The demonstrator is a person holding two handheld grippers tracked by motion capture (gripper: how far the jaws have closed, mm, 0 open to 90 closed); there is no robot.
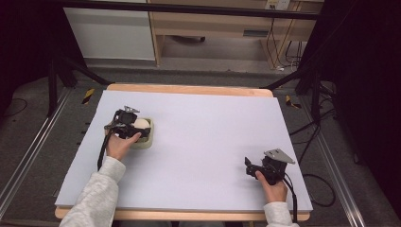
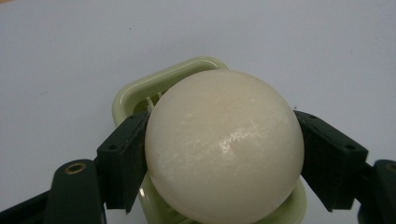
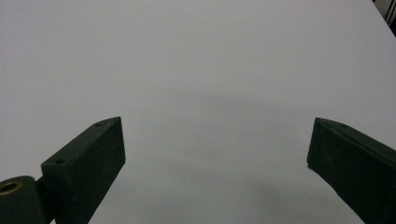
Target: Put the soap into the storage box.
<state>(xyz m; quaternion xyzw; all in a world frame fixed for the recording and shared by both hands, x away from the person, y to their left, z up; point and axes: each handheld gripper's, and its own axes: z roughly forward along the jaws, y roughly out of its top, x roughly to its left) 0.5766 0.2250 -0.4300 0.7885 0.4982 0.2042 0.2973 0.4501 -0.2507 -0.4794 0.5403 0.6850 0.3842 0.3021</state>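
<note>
A cream-white ball fills the space between the jaws in the left gripper view, and both black pads press on its sides. Under and behind it sits a pale green square holder. From above, my left gripper is at the table's left, shut on the ball over the holder. Whether the ball rests in the holder or hangs just above it I cannot tell. My right gripper lies low near the front right of the table; its jaws stand wide apart with only bare surface between them.
The work surface is a pale lilac-grey sheet on a wooden table whose far edge shows. Black frame legs and cables flank the table. A wooden shelf unit stands beyond it.
</note>
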